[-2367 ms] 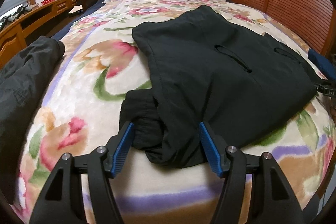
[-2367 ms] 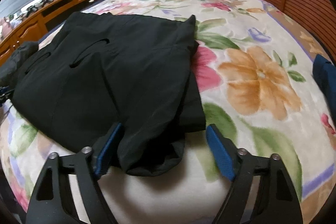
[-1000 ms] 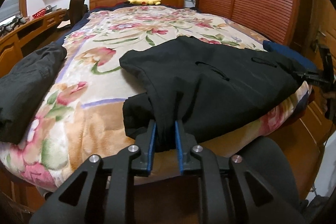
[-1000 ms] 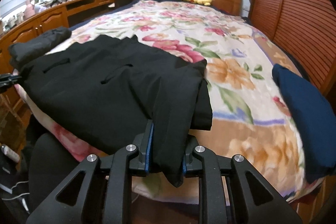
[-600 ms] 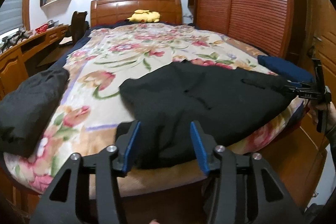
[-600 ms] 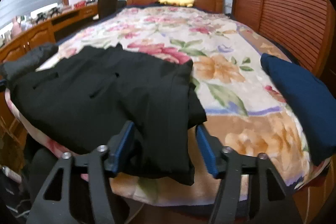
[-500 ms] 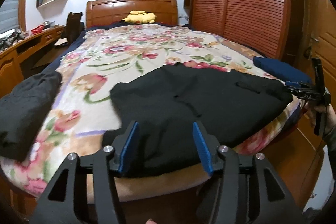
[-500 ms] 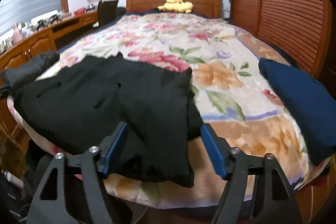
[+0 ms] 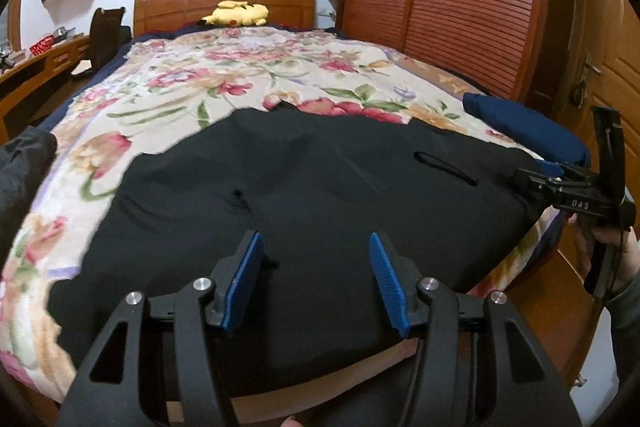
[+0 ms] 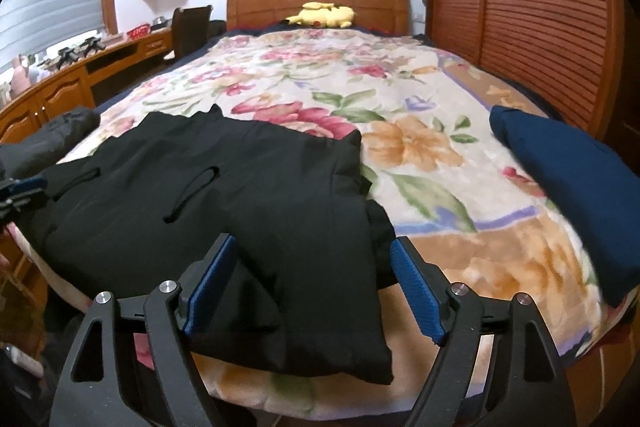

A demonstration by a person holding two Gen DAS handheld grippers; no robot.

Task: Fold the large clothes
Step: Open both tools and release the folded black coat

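- one black garment [image 9: 320, 195] lies folded at the bed's [image 9: 248, 75] near edge.
- two grippers, left gripper [image 9: 316, 277] and right gripper [image 10: 314, 289]: jaws just opened wide, pads off the cloth.
- one navy bundle [image 10: 576, 183]; one yellow plush [image 10: 326, 15].

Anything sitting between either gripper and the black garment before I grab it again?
Nothing visible. The black garment lies directly ahead of the open right gripper and left gripper; the navy bundle sits off to the side.
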